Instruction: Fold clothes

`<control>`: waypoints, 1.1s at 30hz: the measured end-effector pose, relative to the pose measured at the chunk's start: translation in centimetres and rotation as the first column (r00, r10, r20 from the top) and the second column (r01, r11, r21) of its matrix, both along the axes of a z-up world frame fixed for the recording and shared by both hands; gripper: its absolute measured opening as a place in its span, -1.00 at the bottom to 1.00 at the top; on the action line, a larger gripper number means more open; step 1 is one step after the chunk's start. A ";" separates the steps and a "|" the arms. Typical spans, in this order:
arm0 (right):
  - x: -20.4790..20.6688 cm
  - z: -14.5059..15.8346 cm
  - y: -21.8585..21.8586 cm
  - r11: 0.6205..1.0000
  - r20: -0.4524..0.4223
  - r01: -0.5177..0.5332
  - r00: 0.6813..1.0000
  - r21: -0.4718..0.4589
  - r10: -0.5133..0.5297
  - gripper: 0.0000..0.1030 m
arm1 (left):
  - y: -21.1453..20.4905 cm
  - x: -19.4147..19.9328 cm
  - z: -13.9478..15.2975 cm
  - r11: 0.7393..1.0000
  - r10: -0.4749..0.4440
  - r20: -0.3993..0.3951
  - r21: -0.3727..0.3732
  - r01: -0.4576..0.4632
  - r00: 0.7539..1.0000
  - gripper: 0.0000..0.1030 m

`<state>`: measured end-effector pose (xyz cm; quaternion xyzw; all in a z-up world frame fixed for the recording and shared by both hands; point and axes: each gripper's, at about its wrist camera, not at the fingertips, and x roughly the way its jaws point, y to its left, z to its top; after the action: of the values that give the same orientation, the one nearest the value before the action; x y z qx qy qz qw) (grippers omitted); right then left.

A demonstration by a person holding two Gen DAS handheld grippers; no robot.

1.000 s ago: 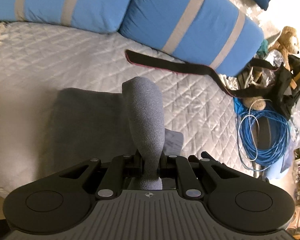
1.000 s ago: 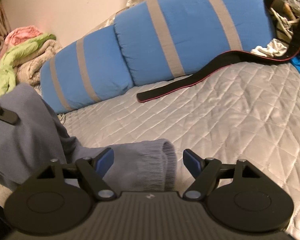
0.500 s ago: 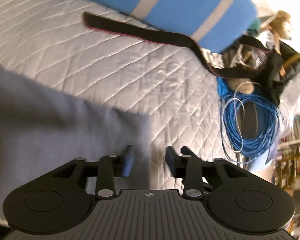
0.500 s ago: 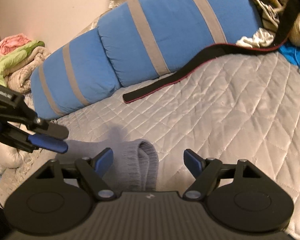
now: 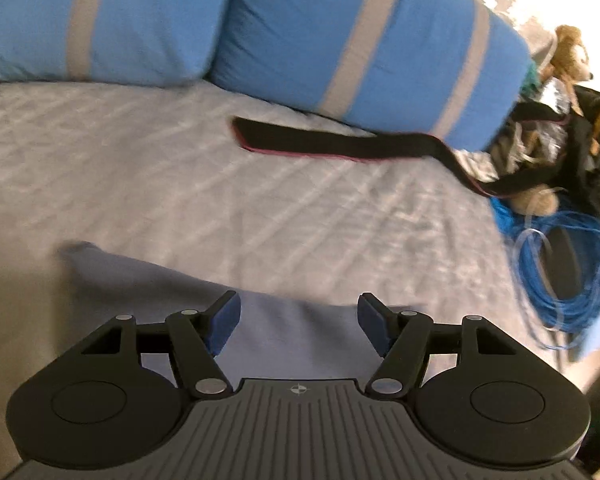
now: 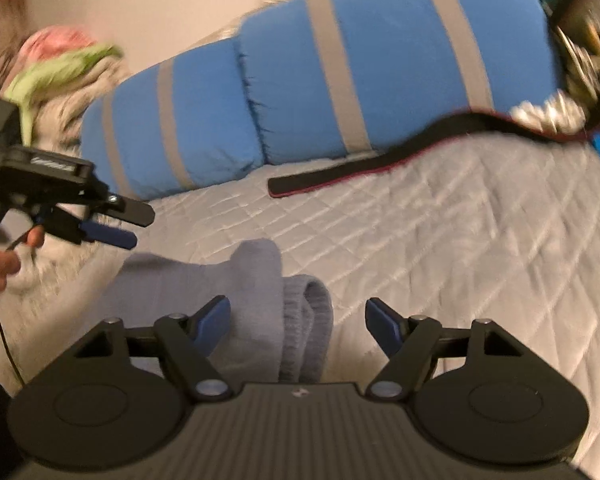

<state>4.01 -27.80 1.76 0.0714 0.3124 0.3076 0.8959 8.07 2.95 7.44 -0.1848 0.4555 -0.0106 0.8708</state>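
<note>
- Grey sweatpants (image 6: 236,300) are laid flat on the quilted bedspread (image 6: 440,248), with a ribbed cuff (image 6: 306,320) lying folded over at their near right end; at least one fold is judged to be made.
- Just over the cuff, the right gripper (image 6: 298,320) is held with its jaws apart; they have just been closing a little, and the cuff is seen between the pads without being pressed.
- Over the left part of the sweatpants, the left gripper (image 5: 298,326) is spread open after its jaws have just been opening; grey cloth is seen beneath it, but nothing is clamped.
- Further folding and squaring of the bundle are judged to remain.
- Beyond the sweatpants, a black strap (image 5: 340,144) is stretched across the bedspread.
- Farther still from the sweatpants, blue striped pillows (image 5: 360,40) are lined up, and a heap of other clothes (image 6: 60,60) is seen waiting to their left.
</note>
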 end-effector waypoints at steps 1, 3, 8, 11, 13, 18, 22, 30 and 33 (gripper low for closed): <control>-0.2 0.2 0.6 1.000 0.033 -0.006 0.999 -0.018 0.007 0.51 | 0.9 -0.3 -0.3 1.000 0.014 0.011 0.008 -0.014 1.000 0.23; -0.2 0.4 1.6 0.999 0.075 -0.016 0.997 -0.038 0.018 0.39 | 2.6 -0.9 -0.9 0.999 0.040 0.033 0.021 -0.041 0.999 0.23; 1.1 0.2 4.1 0.996 0.070 -0.021 0.997 -0.091 0.027 0.16 | 7.0 -2.8 -3.2 0.993 0.113 0.084 0.018 -0.115 0.990 0.23; 2.1 0.0 5.5 0.994 0.077 -0.017 0.997 -0.111 0.026 -0.02 | 8.3 -2.7 -4.3 0.994 0.102 0.034 0.022 -0.102 0.994 0.23; 2.8 -0.4 6.1 0.992 0.053 -0.006 0.998 -0.125 0.012 -0.35 | 8.7 -2.4 -4.7 0.998 0.068 0.024 0.015 -0.068 0.997 0.23; 3.4 -1.2 6.6 0.992 0.002 0.037 0.999 -0.120 -0.037 -0.44 | 8.9 -1.5 -6.4 0.995 0.098 -0.011 0.039 -0.097 0.995 0.23; 4.0 -1.7 5.6 0.995 -0.063 0.076 0.995 -0.056 -0.080 -0.41 | 10.2 -1.0 -7.9 0.992 0.121 -0.045 -0.033 -0.123 0.992 0.28; 4.3 -1.4 4.8 0.991 -0.105 0.130 0.986 -0.023 -0.132 -0.16 | 10.3 -1.3 -7.8 0.991 0.131 -0.053 -0.021 -0.132 0.990 0.30; 4.6 -1.5 4.8 0.986 -0.138 0.153 0.977 -0.059 -0.160 0.02 | 10.2 -1.4 -7.8 0.992 0.127 -0.053 0.007 -0.127 0.990 0.33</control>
<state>8.56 -23.02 0.26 0.0959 0.3760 0.2226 0.8943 6.67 13.14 -0.33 -0.2120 0.4661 0.0507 0.8574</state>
